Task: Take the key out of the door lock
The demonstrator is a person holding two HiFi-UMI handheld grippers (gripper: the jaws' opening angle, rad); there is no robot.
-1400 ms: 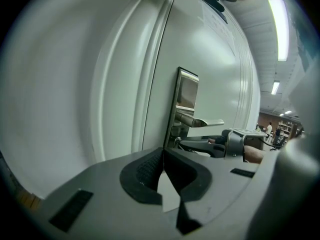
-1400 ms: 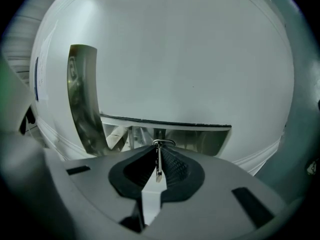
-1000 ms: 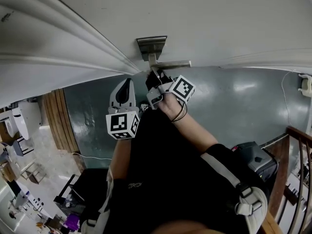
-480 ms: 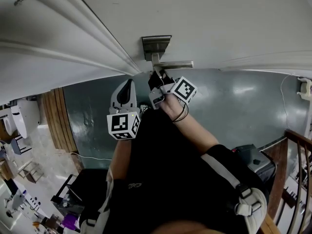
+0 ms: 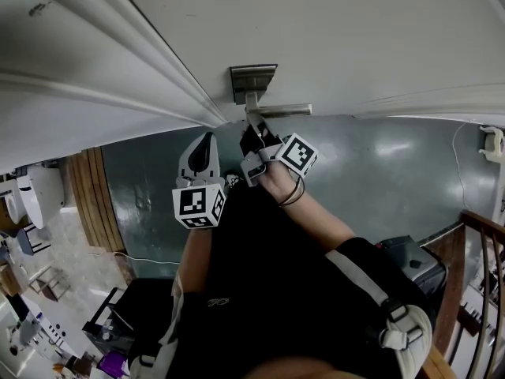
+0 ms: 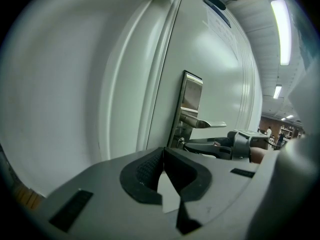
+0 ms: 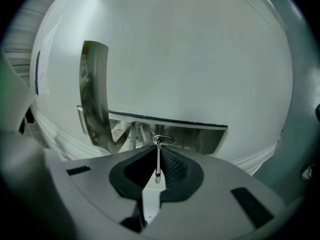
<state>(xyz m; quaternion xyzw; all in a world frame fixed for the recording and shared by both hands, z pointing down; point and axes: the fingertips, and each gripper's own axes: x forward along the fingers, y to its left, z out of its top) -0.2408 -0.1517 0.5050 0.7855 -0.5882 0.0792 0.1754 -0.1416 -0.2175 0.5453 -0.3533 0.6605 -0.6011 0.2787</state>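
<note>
The white door (image 5: 331, 38) carries a steel lock plate (image 5: 252, 81) with a lever handle (image 5: 282, 110). My right gripper (image 5: 254, 135) is up against the door just under the lever. In the right gripper view it (image 7: 158, 154) is shut on the thin metal key (image 7: 158, 160), seen edge-on between the pads. The key's far end meets a small oval metal piece (image 7: 164, 140) below the lever (image 7: 170, 129); whether it sits in the lock I cannot tell. My left gripper (image 5: 205, 150) hangs lower left, away from the door, and is shut (image 6: 162, 154) on nothing.
A raised door moulding (image 5: 118, 61) runs left of the lock plate. Below lies a grey-green floor (image 5: 379, 164). A wooden railing (image 5: 481, 235) stands at the right, and a dark box (image 5: 414, 259) sits beside the person's sleeve.
The camera has shifted a little, so the lock plate sits slightly lower in the head view. The right gripper stays under the lever; the left gripper has hardly moved.
</note>
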